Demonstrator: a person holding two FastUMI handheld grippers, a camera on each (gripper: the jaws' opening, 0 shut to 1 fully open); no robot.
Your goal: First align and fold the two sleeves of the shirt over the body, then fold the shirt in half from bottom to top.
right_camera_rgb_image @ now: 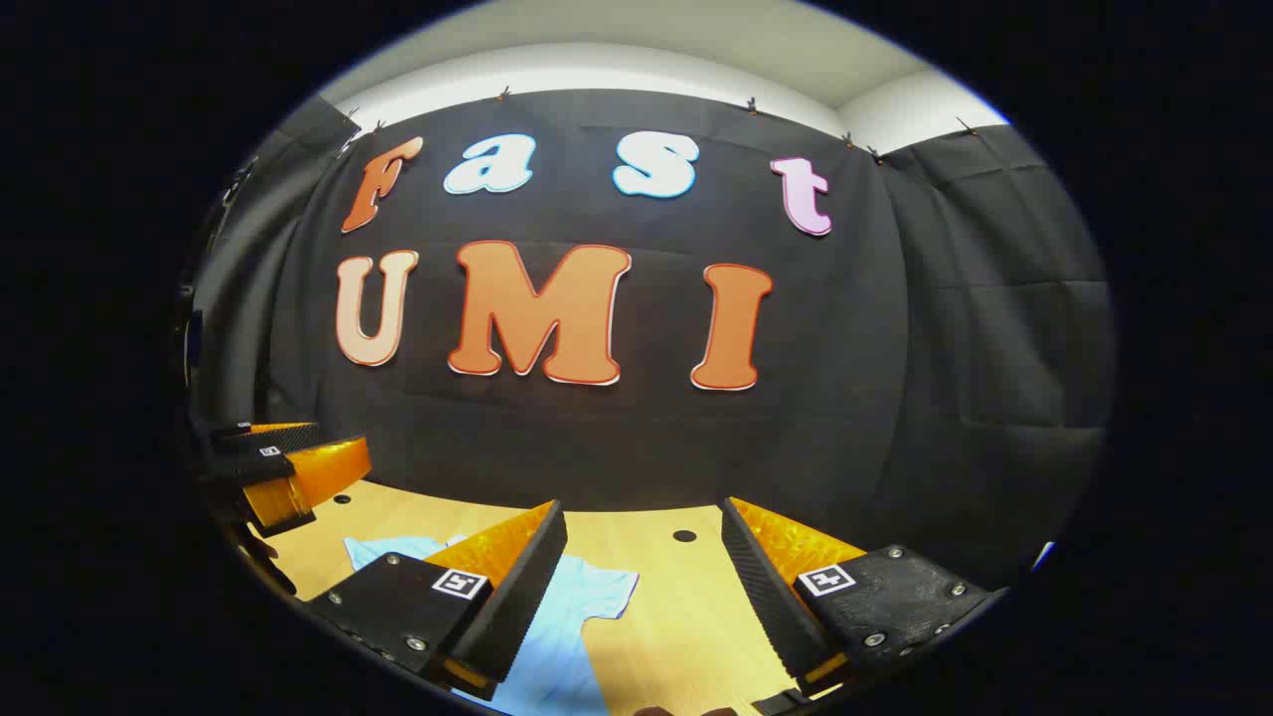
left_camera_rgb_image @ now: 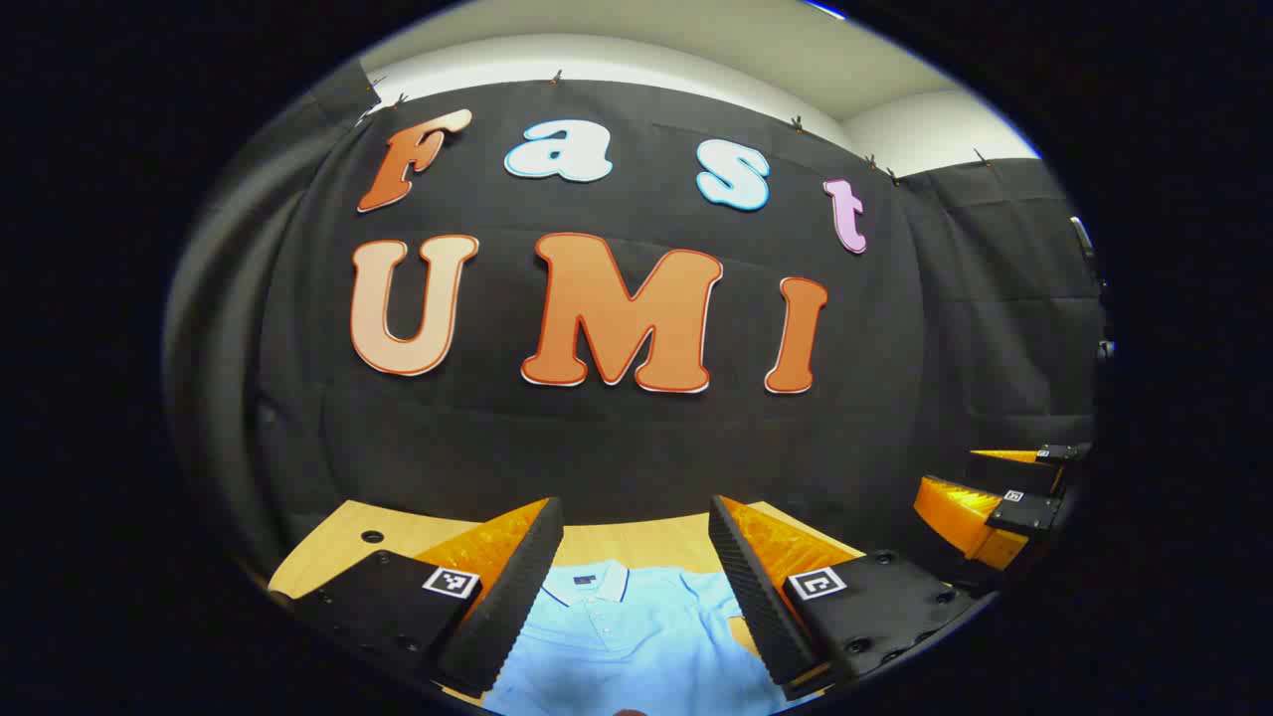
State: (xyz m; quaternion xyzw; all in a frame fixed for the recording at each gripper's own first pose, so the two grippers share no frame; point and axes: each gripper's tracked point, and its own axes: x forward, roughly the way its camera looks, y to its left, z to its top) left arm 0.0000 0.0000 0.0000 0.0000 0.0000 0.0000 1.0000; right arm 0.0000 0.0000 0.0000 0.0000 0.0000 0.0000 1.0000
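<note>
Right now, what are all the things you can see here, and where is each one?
polo shirt: one, light blue with a white-edged collar, lying flat on the table, collar toward the wall; one sleeve spreads out in the right gripper view.
table: one, light wood, under the shirt, with small round holes near its far edge.
booth wall: one, black cloth, behind the table.
ceiling: pale, above the cloth.
left tongs: one pair, open, hovering over the shirt's collar, nothing between the fingers; also seen at the left edge of the right gripper view.
right tongs: one pair, open, hovering over the sleeve and bare table; also seen at the right edge of the left gripper view.
</note>
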